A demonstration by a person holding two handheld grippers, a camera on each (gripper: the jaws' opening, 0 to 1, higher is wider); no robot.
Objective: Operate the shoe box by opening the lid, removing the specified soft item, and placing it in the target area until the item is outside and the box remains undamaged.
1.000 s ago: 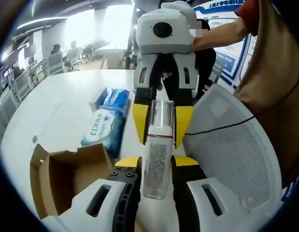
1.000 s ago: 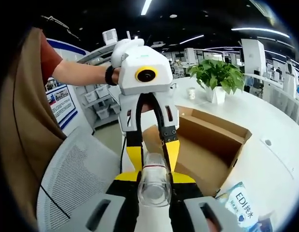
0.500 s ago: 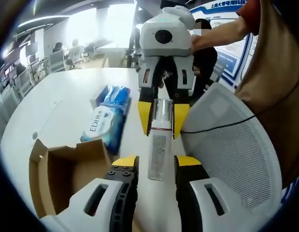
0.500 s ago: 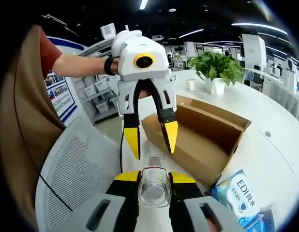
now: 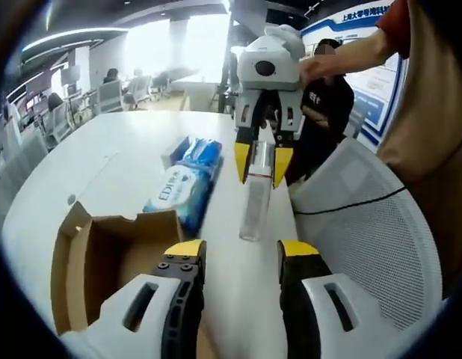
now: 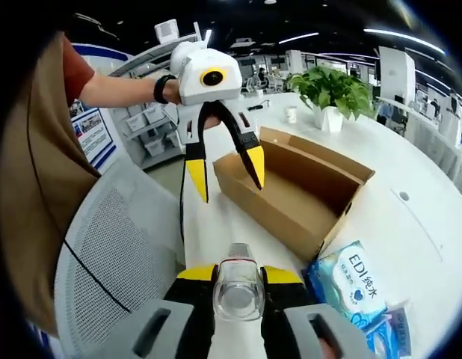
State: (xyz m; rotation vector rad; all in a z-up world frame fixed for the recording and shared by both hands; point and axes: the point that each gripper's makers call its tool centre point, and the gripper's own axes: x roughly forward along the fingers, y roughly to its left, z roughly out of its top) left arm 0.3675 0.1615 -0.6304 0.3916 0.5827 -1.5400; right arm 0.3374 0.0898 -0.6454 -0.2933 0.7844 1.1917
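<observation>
A clear plastic bottle with a printed label is held out over the white table; my right gripper is shut on it near its end. In the left gripper view the bottle hangs from the right gripper, pointing toward me. My left gripper stands open and apart from the bottle, nothing between its jaws; in the right gripper view the left gripper is spread wide above the open cardboard shoe box. A blue pack of wet wipes lies beside the box.
A white mesh chair stands against the table's near edge, below both grippers. A potted plant and a small cup sit at the far side. The person's sleeve and arm reach in. Office chairs and people are in the background.
The left gripper was shut on the bottle's far end; it has opened and drawn back. The bottle stays in the right gripper alone.
</observation>
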